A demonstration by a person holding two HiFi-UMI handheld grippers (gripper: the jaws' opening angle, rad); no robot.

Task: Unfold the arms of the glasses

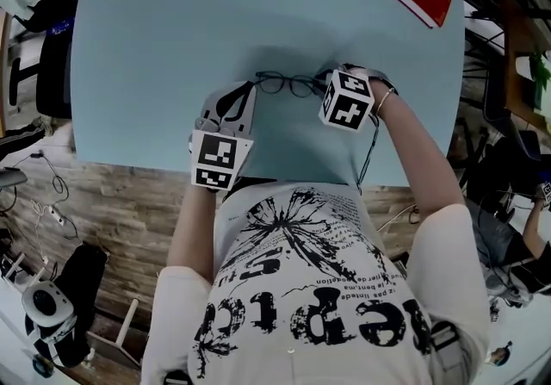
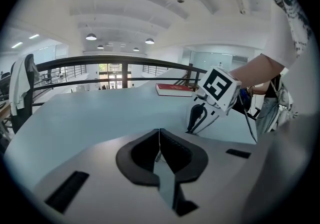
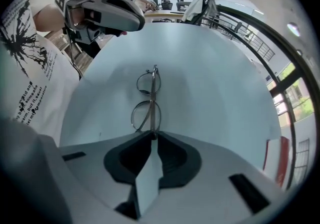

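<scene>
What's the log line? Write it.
thin dark wire-framed round glasses: folded, on pale blue table | right gripper: shut on them | left gripper: shut

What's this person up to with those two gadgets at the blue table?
A person holds a gripper in each hand over a pair of glasses on the light blue table. The right gripper has one end of the glasses between its narrowly parted jaws; whether it pinches them is unclear. The left gripper, jaws together, sits by the other end. The glasses look folded.
</scene>
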